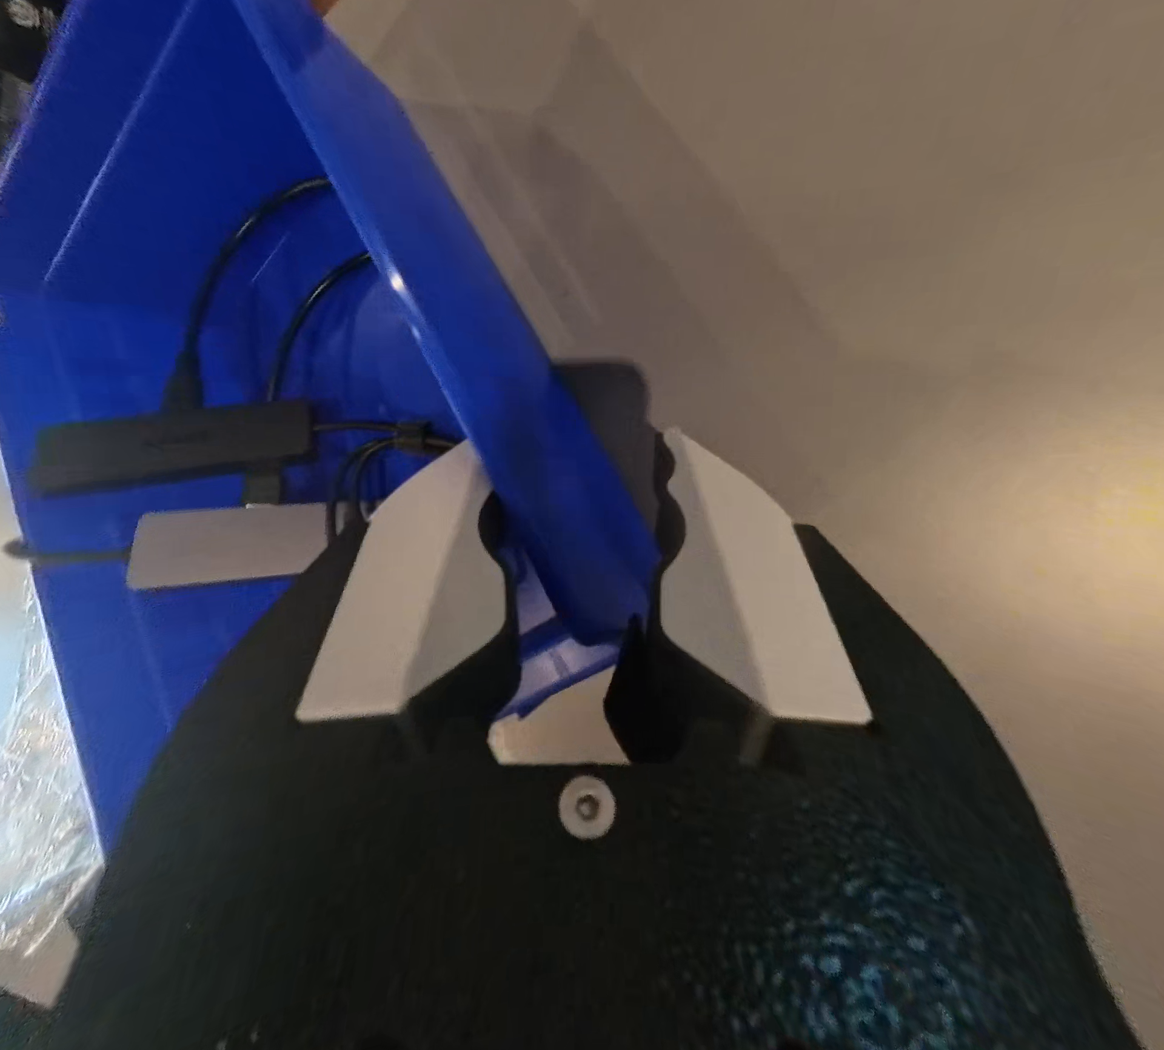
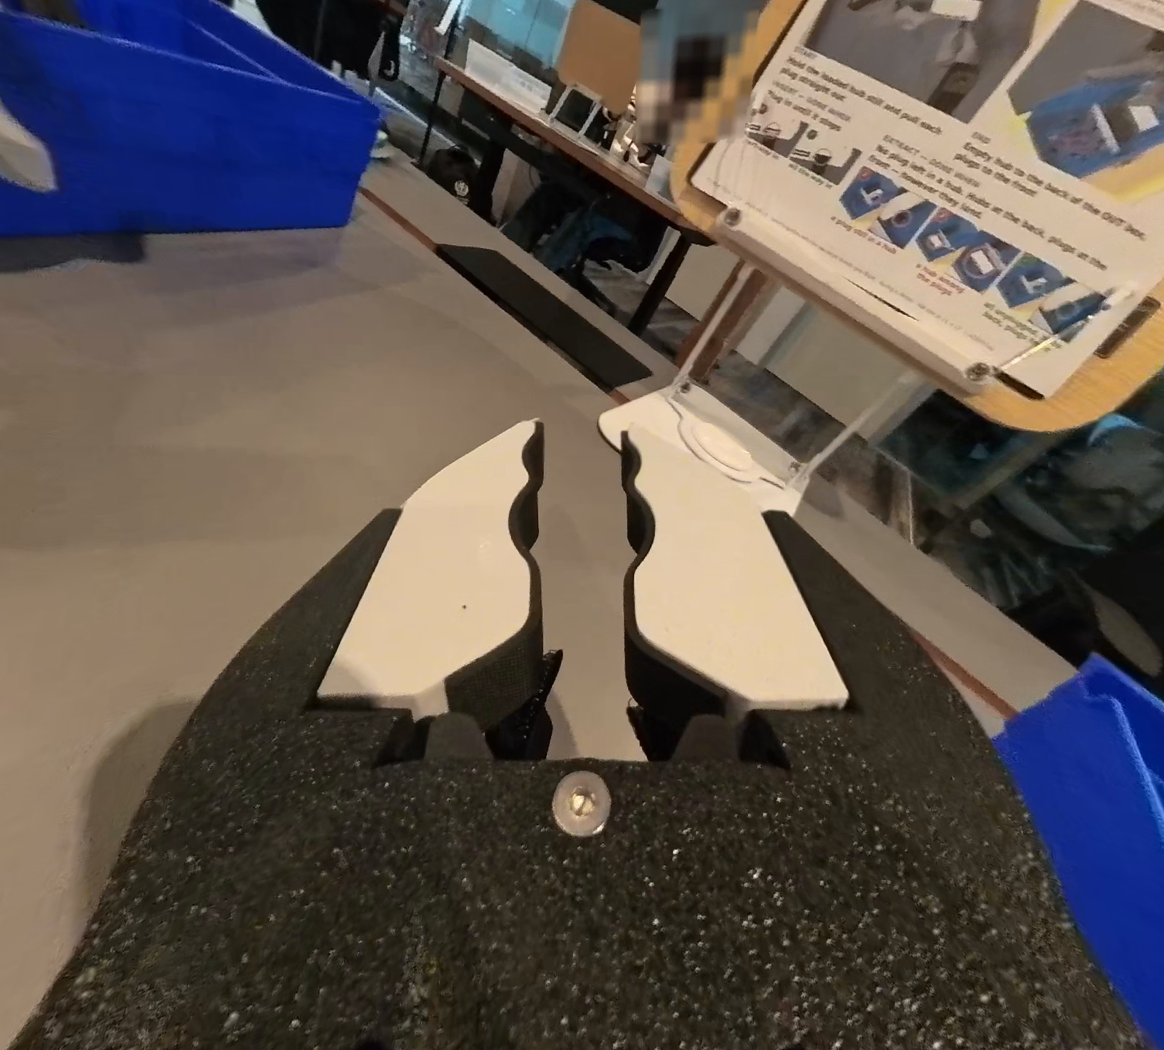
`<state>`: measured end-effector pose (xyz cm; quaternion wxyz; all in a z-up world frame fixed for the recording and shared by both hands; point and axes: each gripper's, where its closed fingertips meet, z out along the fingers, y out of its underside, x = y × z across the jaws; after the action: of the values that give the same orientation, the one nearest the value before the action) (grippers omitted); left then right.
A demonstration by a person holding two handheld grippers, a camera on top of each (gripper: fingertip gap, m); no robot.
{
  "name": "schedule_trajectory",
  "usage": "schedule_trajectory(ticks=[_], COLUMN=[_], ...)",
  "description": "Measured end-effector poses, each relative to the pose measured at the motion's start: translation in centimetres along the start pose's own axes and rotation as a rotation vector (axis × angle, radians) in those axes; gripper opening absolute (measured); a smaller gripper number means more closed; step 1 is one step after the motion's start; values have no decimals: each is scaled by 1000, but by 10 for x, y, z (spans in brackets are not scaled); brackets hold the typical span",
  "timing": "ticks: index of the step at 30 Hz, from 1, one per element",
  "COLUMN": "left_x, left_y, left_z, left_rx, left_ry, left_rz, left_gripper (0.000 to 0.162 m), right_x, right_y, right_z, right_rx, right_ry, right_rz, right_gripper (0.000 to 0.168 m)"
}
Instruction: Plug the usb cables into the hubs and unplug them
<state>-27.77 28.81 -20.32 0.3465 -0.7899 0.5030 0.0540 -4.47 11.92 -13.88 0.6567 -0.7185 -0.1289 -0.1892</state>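
In the left wrist view my left gripper is shut on the side wall of a blue plastic bin, one finger inside and one outside. Inside the bin lie a black USB hub with black cables plugged in, and a grey hub just below it. In the right wrist view my right gripper is open and empty, a narrow gap between its white fingers, above the grey table.
An instruction sheet on a wooden board with a clear stand is at the right. Blue bins stand at the far left, and another blue bin's corner shows at the lower right. Clear plastic wrap lies left of the held bin. My right fingertips sit around 30 cm from my left ones.
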Motion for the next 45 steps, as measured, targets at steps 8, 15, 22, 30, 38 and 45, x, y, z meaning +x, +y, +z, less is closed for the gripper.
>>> schedule_trajectory(ticks=[8,15,22,30,38,45], left_x=[-23,-54,-131,-135,-148,-160], left_y=[29,25,49,79,79,80], left_z=[-8,-56,-46,12,42,55], left_rx=[5,247,284,-49,-83,-43], left_ry=[-47,-23,84,223,108,121], left_rz=[-61,-184,-485,-627,-669,-779], left_gripper=[24,62,53,66,71,46], right_x=[16,16,8,2,-4,-8], right_y=[4,0,-1,-5,-9,-12], right_z=[-3,-5,-2,-3,-4,-5], right_rx=[8,30,32,55,73,88], right_ry=[15,6,-26,-56,-72,-80], right_rz=[132,148,134,112,71,49], right_gripper=[22,22,22,20,18,17])
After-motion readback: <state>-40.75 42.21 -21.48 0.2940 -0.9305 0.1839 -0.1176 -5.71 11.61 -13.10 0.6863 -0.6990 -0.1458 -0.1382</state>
